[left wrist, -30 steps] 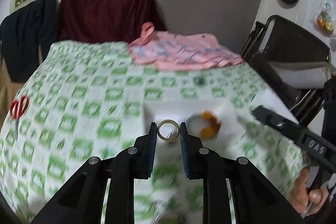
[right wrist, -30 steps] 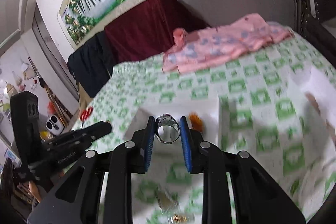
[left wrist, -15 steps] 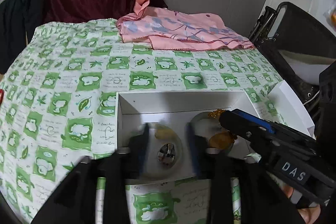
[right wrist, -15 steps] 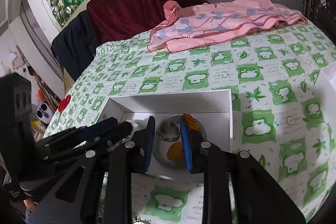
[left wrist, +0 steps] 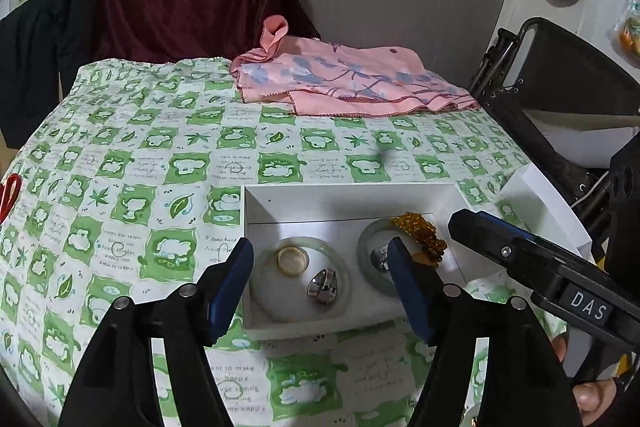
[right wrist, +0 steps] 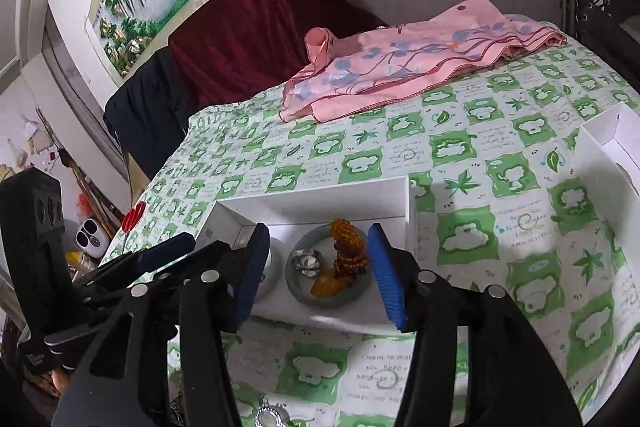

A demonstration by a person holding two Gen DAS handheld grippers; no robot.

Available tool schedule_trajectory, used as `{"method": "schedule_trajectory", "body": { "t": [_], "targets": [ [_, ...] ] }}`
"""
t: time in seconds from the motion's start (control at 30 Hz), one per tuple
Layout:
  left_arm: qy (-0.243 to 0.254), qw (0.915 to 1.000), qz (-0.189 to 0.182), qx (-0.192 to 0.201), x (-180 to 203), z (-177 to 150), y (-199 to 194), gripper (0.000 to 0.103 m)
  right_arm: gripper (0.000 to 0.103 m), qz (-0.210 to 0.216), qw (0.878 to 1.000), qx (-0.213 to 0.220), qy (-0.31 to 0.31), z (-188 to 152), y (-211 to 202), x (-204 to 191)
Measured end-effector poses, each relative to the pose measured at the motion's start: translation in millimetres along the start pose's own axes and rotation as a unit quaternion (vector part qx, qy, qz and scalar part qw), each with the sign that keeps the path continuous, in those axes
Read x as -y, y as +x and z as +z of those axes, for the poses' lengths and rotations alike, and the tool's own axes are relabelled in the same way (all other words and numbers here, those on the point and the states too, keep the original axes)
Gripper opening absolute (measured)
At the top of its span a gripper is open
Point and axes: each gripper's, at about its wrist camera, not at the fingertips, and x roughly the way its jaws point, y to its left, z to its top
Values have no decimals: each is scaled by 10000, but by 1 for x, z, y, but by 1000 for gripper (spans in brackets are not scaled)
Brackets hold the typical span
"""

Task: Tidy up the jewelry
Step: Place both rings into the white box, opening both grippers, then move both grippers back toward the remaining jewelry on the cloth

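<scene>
A white box (left wrist: pixel 344 197) (right wrist: pixel 320 193) sits on the green-checked cloth. In it lie two pale jade bangles. The left bangle (left wrist: pixel 262 269) rings a cream ring (left wrist: pixel 293 259) and a silver ring (left wrist: pixel 323 286). The right bangle (right wrist: pixel 332 301) holds another silver ring (right wrist: pixel 307 263) and an amber bead bracelet (right wrist: pixel 349 247). My left gripper (left wrist: pixel 320 251) hangs over the left bangle, jaws opening, pads pressing on nothing. My right gripper (right wrist: pixel 318 233) hangs over the right bangle, jaws opening too, and it grips nothing.
A pink floral scarf (left wrist: pixel 344 83) lies at the far side. The box lid (right wrist: pixel 608 147) rests to the right. Red scissors (right wrist: pixel 133 217) lie at the left edge. A dark folding chair (left wrist: pixel 560 99) stands on the right. A small silvery piece (right wrist: pixel 268 417) lies close below.
Both grippers came down over the box and opened. The cream ring left the left jaws and the silver ring left the right jaws; both now lie in the box.
</scene>
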Motion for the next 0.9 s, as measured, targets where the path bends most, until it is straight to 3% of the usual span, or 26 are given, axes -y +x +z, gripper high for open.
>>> {"method": "schedule_trajectory", "body": {
  "t": [0.07, 0.43, 0.63, 0.9],
  "targets": [
    [-23, 9998, 165, 93, -1, -3, -7, 77, 50, -51, 9999, 47, -84, -3, -5, -4],
    [-412, 9989, 192, 117, -30, -40, -52, 78, 55, -198, 9991, 105, -349, -39, -37, -13],
    [-94, 9996, 246, -89, -23, -81, -72, 79, 62, -281, 9986, 95, -440, -68, -59, -12],
    [715, 9960, 78, -523, 3, -123, -79, 83, 65, -217, 9987, -41, -458, -87, -69, -13]
  ]
}}
